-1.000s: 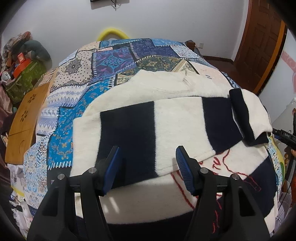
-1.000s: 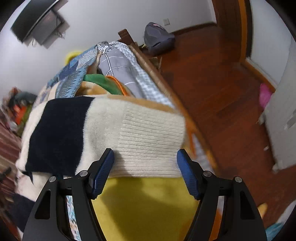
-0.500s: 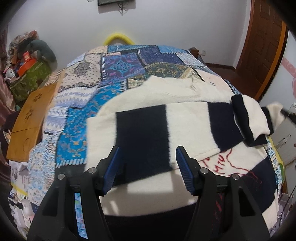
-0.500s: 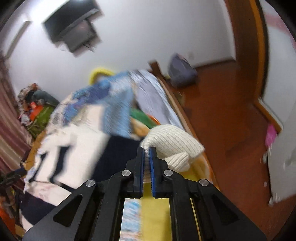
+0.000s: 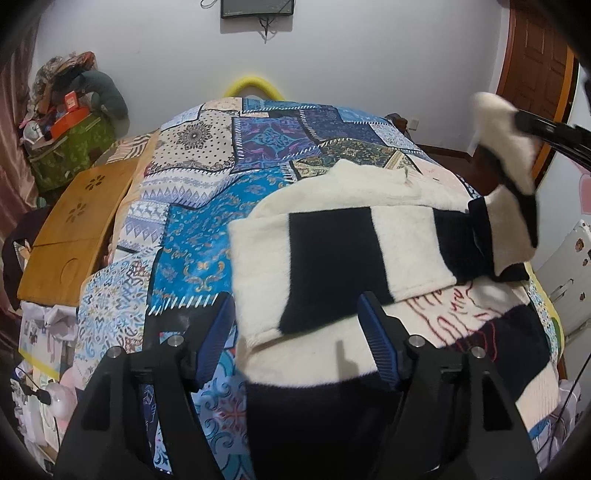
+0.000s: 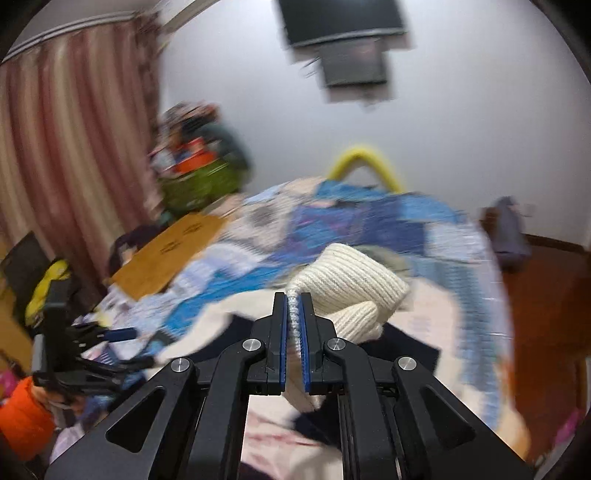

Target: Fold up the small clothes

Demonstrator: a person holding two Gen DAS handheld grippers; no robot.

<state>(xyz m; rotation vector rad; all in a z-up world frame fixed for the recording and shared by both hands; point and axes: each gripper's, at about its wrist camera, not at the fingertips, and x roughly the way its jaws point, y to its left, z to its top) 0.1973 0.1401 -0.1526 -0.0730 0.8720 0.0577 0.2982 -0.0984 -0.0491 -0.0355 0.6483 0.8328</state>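
Note:
A cream and navy block sweater (image 5: 369, 251) lies on the patchwork bedspread (image 5: 207, 221), one sleeve folded across its chest. My left gripper (image 5: 295, 325) hovers over the sweater's near left edge. Its jaws are opening and the pads press on nothing. My right gripper (image 6: 293, 317) is shut on the ribbed cream cuff (image 6: 354, 284) of the other sleeve. In the left wrist view that sleeve (image 5: 513, 173) hangs lifted off the bed at the far right, with the right gripper (image 5: 517, 120) at its top. The right wrist view is blurred and shows the left gripper (image 6: 110, 336) at its left.
A wooden lap table (image 5: 74, 229) sits at the bed's left edge, with a green basket (image 5: 70, 147) of clutter behind it. A yellow headboard arc (image 5: 255, 86) and a wall screen (image 5: 257, 7) are at the far end. A brown door (image 5: 535, 55) stands at the right.
The right gripper closed on the sleeve cuff and carried it up and over toward the sweater's body. The left gripper drifted left, so the sweater sits further right in its view.

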